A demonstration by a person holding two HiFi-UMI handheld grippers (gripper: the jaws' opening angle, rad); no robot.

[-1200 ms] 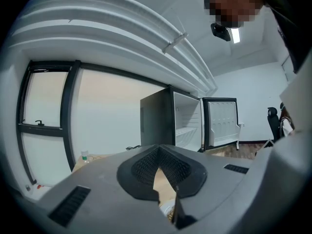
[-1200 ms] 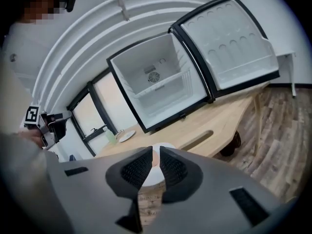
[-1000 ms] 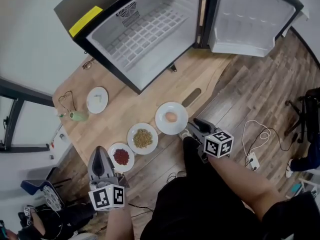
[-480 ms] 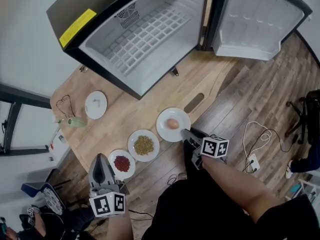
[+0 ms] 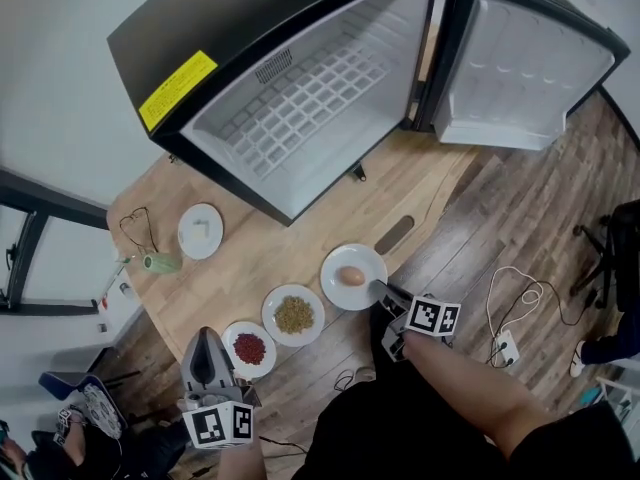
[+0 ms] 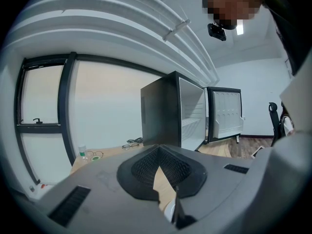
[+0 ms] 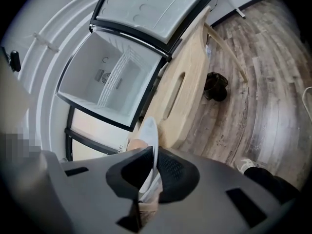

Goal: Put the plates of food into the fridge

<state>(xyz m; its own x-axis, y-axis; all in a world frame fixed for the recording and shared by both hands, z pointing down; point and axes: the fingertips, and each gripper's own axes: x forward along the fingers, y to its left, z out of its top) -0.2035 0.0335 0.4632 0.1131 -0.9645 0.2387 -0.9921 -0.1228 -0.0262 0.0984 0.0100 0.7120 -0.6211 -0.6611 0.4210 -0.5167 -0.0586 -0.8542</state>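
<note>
Pinching the near rim of the egg plate [image 5: 336,264], the right gripper [image 5: 379,289] has just been closing its jaws, and the white rim now stands edge-on between the two pads in the right gripper view. The plate [image 7: 149,129] runs forward from the jaws, with the egg [image 7: 133,144] just to the left of the pad line. From the head view the egg [image 5: 351,276] sits near the plate's centre, and the plate rests on the wooden table [image 5: 250,258] close to its front edge, in front of the open fridge [image 5: 290,108].

The left gripper [image 5: 204,336] hangs off the table's front edge, just beside the plate of red food [image 5: 232,337]. In the left gripper view its jaws meet at the tips of the left gripper [image 6: 158,151] and hold nothing.

Containers on the table:
- Plate of green-brown grains [image 5: 276,304], between the red-food plate and the egg plate and apart from both.
- Small plate [image 5: 200,231] further back on the left, carrying a pale item too small to identify.

The fridge shows a white interior with a wire shelf [image 5: 300,88]. Its door [image 5: 520,68] is swung wide to the right.
</note>
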